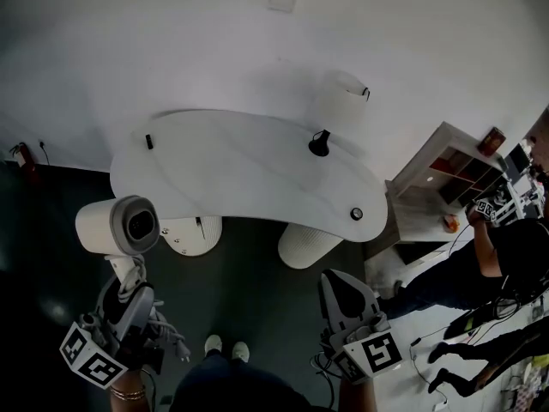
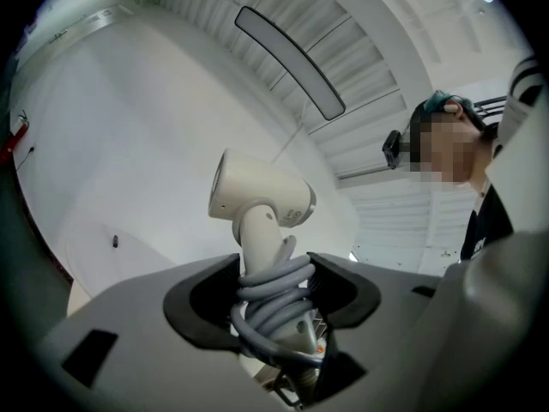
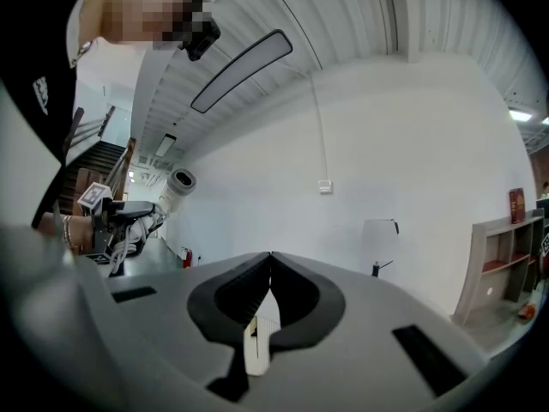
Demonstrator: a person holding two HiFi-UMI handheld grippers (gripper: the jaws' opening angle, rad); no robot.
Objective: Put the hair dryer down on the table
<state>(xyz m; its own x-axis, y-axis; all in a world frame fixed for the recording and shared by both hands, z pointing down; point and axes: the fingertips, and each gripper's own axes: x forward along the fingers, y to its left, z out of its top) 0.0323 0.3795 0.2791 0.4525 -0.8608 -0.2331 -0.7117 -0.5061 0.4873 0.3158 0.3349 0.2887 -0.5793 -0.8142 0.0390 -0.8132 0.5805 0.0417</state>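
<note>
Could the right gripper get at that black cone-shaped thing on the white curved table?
Probably, after a step forward: the right gripper is empty, jaws together, and nothing stands between it and the black cone-shaped thing.

Soft, even light falls from the long ceiling panel [image 3: 241, 70], washing the white wall [image 1: 171, 41] bright while the dark floor [image 1: 51, 230] lies murky. The table [image 1: 232, 170] shows only faint shadows, one beside the desk lamp [image 1: 319, 142]. Both gripper views bow hard at the rims and fade into black corners; the head view is slightly soft
</note>
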